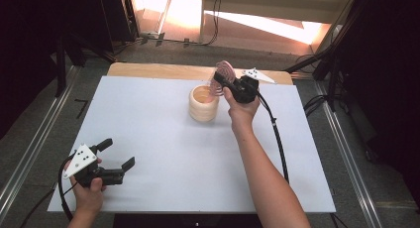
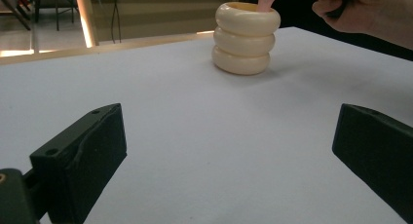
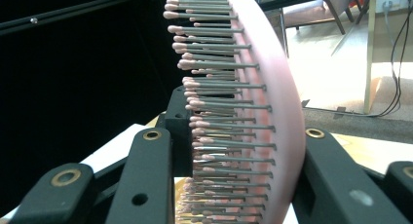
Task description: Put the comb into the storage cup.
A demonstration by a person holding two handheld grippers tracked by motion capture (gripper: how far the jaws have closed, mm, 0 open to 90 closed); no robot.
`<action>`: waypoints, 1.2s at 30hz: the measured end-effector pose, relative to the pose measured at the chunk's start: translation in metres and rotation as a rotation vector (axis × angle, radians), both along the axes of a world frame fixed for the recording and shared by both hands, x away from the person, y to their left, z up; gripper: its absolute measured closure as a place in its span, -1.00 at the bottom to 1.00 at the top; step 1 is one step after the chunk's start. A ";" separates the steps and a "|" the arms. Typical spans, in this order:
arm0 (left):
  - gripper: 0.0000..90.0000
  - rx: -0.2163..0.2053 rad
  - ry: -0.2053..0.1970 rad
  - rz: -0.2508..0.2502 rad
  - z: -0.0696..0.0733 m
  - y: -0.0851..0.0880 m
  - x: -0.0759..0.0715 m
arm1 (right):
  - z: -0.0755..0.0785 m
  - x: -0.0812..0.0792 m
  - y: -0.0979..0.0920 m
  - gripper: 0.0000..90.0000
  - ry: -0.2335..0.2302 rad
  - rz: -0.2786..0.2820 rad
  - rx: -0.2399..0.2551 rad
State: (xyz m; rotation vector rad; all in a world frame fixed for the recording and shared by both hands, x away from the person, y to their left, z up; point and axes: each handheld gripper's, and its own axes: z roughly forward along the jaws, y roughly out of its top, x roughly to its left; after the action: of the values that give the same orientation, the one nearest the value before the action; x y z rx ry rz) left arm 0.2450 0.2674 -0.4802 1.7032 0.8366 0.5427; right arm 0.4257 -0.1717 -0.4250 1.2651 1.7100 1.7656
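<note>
R gripper (image 1: 224,83) jaws clamping pink hairbrush (image 1: 224,72), handle entering cream holder (image 1: 203,103); off-centre push risks tipping it. L gripper (image 1: 115,157) idling, jaws wide.

The hairbrush (image 3: 272,112) is cut off at the bottom edge of the right gripper view, and its handle is hidden inside the holder (image 1: 203,103).
</note>
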 end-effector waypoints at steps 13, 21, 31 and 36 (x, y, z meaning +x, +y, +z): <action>-1.00 0.004 -0.002 -0.001 0.000 0.000 0.000 | -0.013 0.002 -0.001 0.40 0.035 -0.009 0.041; -1.00 0.008 -0.003 -0.003 0.000 0.000 0.000 | -0.014 0.003 -0.003 0.34 0.050 -0.006 0.043; -1.00 0.011 -0.001 -0.004 0.000 -0.001 0.000 | -0.010 -0.002 -0.010 -0.38 0.060 -0.023 0.018; -1.00 0.014 0.000 -0.004 0.000 -0.001 0.000 | -0.010 -0.006 -0.014 -0.69 0.064 -0.003 0.002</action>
State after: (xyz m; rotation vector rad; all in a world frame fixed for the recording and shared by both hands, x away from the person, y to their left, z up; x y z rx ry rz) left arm 0.2449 0.2666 -0.4802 1.7168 0.8310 0.5473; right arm 0.4199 -0.1859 -0.4345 1.3378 1.7409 1.7433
